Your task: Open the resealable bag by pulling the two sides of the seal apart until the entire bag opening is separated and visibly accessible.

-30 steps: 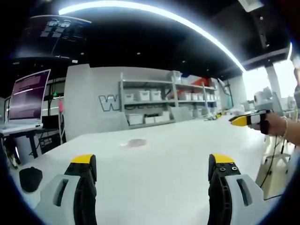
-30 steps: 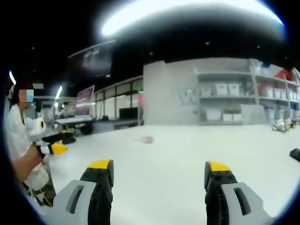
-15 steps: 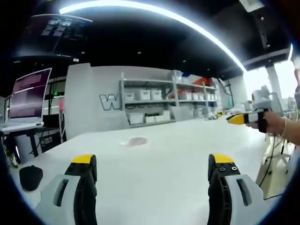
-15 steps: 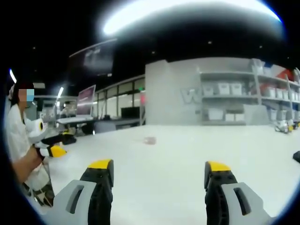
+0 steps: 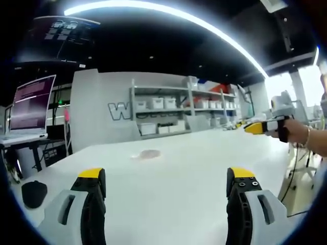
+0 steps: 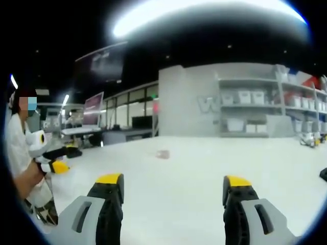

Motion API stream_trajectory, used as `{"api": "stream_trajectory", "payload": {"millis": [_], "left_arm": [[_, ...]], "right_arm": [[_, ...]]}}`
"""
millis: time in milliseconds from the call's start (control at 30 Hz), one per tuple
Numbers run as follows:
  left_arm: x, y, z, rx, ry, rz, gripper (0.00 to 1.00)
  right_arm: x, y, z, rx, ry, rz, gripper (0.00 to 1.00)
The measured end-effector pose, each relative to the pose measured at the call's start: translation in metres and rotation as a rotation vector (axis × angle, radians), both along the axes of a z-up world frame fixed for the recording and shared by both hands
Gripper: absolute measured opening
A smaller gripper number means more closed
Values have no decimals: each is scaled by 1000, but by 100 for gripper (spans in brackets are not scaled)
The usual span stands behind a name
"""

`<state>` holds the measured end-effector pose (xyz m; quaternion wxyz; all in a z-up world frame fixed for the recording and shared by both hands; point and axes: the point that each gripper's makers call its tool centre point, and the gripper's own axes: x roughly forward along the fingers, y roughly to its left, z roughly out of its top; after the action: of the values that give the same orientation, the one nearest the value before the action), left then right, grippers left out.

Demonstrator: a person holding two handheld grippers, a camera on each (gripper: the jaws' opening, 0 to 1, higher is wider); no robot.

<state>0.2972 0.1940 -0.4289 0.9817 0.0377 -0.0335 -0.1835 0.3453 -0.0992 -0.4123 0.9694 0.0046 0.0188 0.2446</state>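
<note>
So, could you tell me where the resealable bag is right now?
The resealable bag lies flat on the white table, far ahead in the left gripper view, left of centre, in front of the shelving.

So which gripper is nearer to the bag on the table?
Left, it seems. The bag lies ahead of the left gripper, untouched. Ahead of the right gripper it looks smaller, so farther.

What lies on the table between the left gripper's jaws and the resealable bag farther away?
Nothing: in the left gripper view, bare white table runs from the open left gripper to the resealable bag. The right gripper view shows the same bare stretch.
</note>
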Motion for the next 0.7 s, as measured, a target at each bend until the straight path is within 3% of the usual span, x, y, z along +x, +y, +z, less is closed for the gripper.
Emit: {"api": "stream_trajectory", "payload": {"millis": [700], "left_arm": [[-1,0,5,4,-7,-6,96]], "right_arm": [[16,10,2,-18,14,10,80]]}}
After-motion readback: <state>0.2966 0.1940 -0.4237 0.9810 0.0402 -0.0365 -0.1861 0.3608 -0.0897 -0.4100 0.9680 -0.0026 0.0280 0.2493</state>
